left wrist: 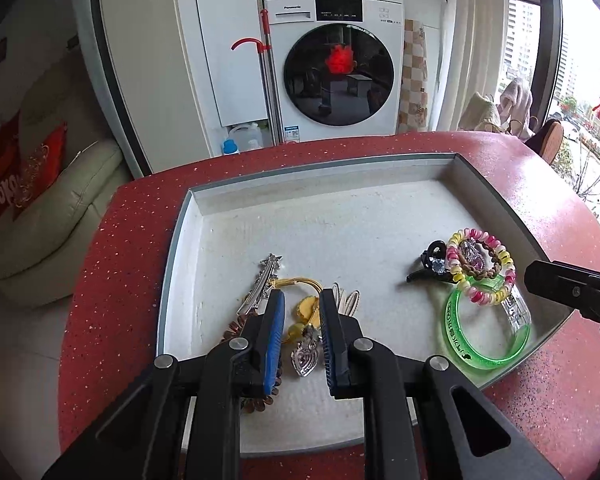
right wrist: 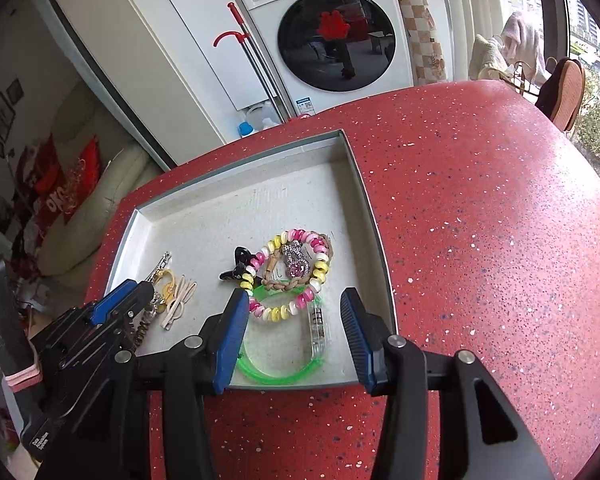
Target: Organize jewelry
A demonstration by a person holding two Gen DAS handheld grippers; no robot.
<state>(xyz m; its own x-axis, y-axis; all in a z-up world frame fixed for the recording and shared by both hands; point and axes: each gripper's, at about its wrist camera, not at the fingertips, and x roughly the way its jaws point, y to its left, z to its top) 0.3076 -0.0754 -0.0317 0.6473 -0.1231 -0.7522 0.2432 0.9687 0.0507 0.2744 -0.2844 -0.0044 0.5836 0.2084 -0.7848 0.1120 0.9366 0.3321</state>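
Holds the left gripper tilted steeply downward, black fingers stretching forward, jaws drawn close with only a slim gap between them (whether pinching anything, impossible to say). Holds the right gripper at a similar downward pitch just beside it, jaws standing well apart and pressing on nothing. Sets the two side by side, each tip showing at the edge of the other's wrist view, not touching. Shows no hand or sleeve.
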